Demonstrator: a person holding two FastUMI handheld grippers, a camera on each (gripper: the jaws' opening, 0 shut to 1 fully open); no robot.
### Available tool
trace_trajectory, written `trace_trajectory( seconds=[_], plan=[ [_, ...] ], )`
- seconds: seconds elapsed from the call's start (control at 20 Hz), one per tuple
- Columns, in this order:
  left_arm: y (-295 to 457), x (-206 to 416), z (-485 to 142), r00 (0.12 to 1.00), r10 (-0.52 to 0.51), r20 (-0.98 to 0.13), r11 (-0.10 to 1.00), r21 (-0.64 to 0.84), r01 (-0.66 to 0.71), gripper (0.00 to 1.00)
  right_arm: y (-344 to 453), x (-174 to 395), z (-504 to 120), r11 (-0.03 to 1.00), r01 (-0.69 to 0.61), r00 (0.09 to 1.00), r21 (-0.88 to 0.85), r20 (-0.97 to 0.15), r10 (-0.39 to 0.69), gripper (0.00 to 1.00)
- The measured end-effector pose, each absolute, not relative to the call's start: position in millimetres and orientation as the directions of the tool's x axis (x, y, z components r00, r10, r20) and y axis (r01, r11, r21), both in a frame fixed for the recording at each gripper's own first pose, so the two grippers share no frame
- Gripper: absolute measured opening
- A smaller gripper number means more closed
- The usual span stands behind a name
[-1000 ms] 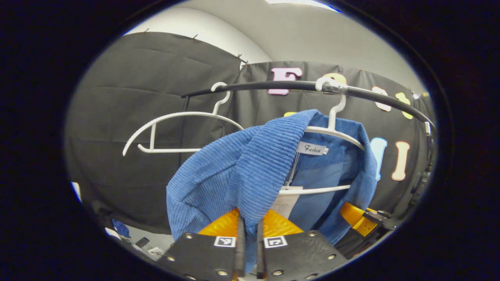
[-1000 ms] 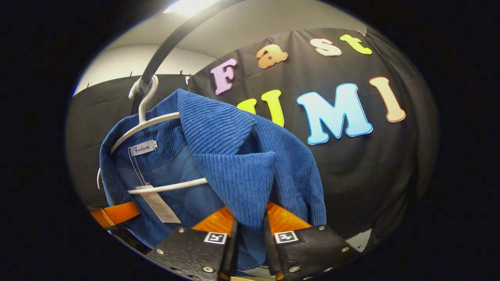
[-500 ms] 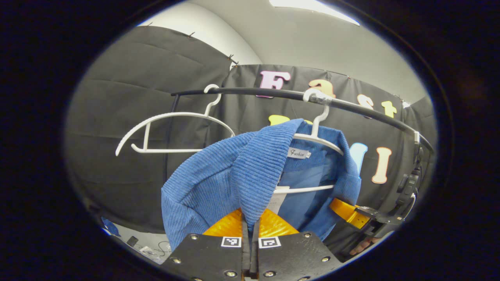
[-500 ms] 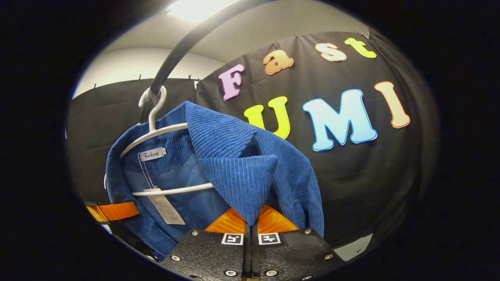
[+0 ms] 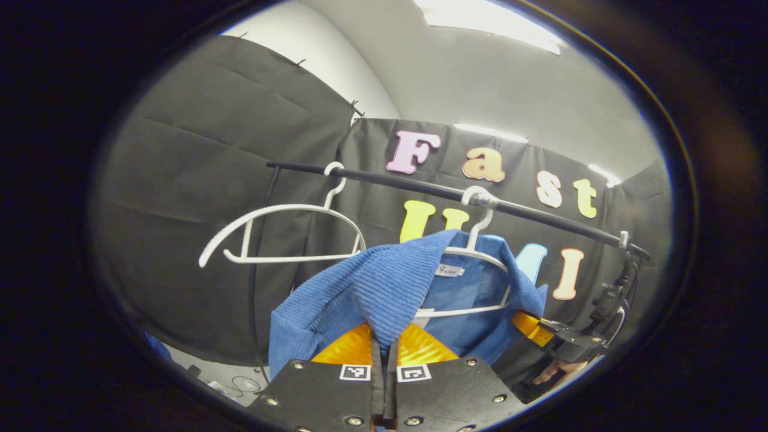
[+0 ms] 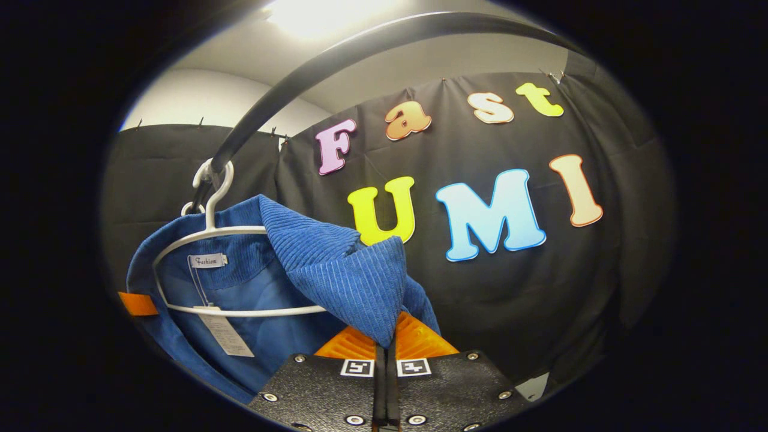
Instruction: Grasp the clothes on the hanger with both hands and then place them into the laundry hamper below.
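Jacket (image 5: 366,288): blue, ribbed corduroy pattern, smoother blue lining; neck label (image 6: 207,260) white; hanger (image 6: 210,231) white; spare hanger (image 5: 279,231) white; rail (image 5: 420,189) black; ceiling (image 5: 510,90) grey-white.

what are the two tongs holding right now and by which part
Both hold the blue corduroy jacket: the left tongs pinch one front collar flap, the right tongs the other. It still hangs on the white hanger.
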State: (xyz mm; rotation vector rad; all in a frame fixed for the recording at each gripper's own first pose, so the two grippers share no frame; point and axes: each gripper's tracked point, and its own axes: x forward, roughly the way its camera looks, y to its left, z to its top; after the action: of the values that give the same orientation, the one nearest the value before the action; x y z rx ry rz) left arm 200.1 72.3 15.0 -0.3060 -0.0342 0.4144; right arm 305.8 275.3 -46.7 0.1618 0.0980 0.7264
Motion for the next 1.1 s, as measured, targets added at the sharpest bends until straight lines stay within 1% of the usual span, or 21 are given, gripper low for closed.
trace_trajectory(
  seconds=[0.3,0.55,0.75,0.85,1.1],
  plan=[
    [87,187,41,0.904,0.426,0.021,0.866,-0.298,-0.401,0.01,272,322,-36,0.772,-0.613,0.785,0.169,0.017,0.620,0.00],
    [115,175,54,0.881,0.471,0.037,0.849,-0.291,-0.441,0.01,273,333,-30,0.780,-0.604,0.795,0.165,0.047,0.605,0.00],
    [133,171,69,0.863,0.501,0.058,0.843,-0.260,-0.472,0.00,274,347,-22,0.789,-0.595,0.804,0.154,0.098,0.587,0.01],
    [140,169,74,0.855,0.514,0.066,0.841,-0.235,-0.488,0.00,274,351,-19,0.792,-0.591,0.806,0.154,0.130,0.577,0.00],
    [158,173,83,0.849,0.525,0.066,0.841,-0.191,-0.505,0.01,266,367,-11,0.815,-0.568,0.819,0.115,0.182,0.545,0.00]
  ],
)
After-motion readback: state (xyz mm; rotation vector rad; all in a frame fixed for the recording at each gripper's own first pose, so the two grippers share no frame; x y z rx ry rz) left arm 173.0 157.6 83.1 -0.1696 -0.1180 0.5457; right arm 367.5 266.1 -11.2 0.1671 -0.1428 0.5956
